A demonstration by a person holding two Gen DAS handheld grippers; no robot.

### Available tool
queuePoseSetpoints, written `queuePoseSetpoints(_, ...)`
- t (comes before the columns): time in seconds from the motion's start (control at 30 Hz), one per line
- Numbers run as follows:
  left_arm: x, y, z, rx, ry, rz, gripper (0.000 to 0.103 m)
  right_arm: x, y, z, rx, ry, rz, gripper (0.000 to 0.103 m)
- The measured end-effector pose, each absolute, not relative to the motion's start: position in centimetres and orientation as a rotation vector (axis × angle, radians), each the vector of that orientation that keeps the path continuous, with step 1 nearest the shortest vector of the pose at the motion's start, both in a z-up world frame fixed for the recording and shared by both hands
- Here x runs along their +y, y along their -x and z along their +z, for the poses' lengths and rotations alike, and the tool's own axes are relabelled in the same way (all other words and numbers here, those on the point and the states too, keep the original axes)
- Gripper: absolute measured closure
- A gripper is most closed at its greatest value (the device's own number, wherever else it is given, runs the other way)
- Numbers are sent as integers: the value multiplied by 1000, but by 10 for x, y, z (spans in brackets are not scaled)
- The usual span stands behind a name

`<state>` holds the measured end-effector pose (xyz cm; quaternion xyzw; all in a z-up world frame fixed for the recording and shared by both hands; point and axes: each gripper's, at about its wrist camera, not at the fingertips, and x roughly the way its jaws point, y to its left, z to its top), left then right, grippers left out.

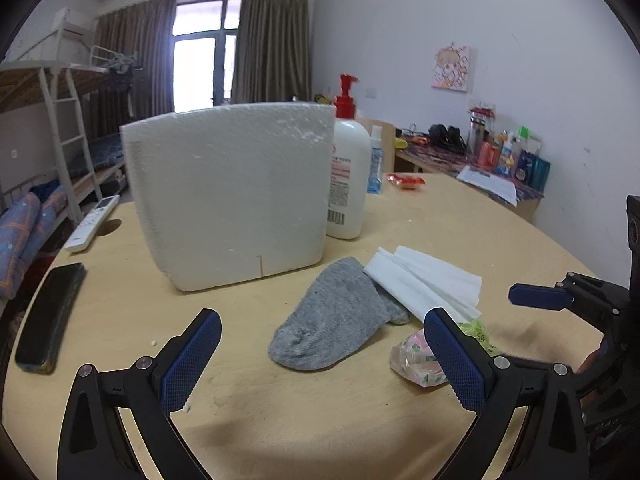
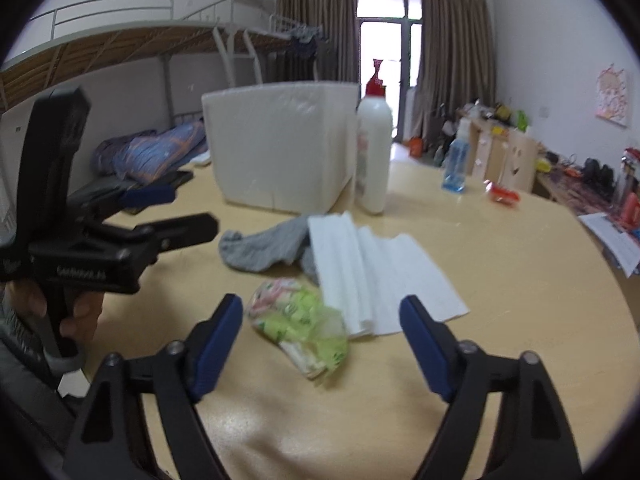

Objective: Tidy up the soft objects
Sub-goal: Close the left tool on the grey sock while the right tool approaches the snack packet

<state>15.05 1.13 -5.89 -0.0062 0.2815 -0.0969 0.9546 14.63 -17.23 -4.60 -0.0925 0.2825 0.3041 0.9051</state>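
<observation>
A grey sock (image 1: 334, 318) (image 2: 264, 250) lies on the wooden table in front of a white foam box (image 1: 230, 194) (image 2: 280, 146). A stack of white paper tissue (image 1: 426, 282) (image 2: 372, 276) overlaps the sock's right end. A small pink-and-green plastic packet (image 1: 416, 358) (image 2: 304, 320) lies near the tissue. My left gripper (image 1: 322, 358) is open and empty, just short of the sock; it also shows in the right wrist view (image 2: 182, 210). My right gripper (image 2: 322, 350) is open and empty, with the packet between its fingers and slightly ahead.
A white pump bottle (image 1: 350, 184) (image 2: 374, 148) stands beside the box. A blue bottle (image 2: 456, 164), a red wrapper (image 1: 406, 181), a remote (image 1: 92, 222) and a black phone (image 1: 50, 320) lie on the table (image 1: 320, 420). A cluttered desk stands at the right wall.
</observation>
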Motion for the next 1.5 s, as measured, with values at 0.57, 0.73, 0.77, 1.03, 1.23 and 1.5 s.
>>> queuePoseSetpoints(0.57, 10, -201, -90, 842, 28, -271, 38, -154, -150, -57, 664, 252, 715, 55)
queuePoseSetpoints(0.73, 10, -203, -92, 866, 40, -288, 49, -152, -144, -54, 658, 265, 774, 56)
queuePoseSetpoints(0.77, 10, -203, -92, 866, 39, -285, 50, -151, -144, -55, 661, 268, 789, 56)
queuePoseSetpoints(1.03, 10, -204, -92, 872, 33, -275, 82, -151, -144, -55, 657, 273, 780, 56)
queuePoseSetpoints(1.23, 13, -200, -91, 859, 48, -291, 91, -149, -138, -49, 633, 287, 791, 56)
queuePoseSetpoints(1.5, 21, -184, -75, 768, 47, -298, 92, -132, -141, -50, 624, 365, 793, 56)
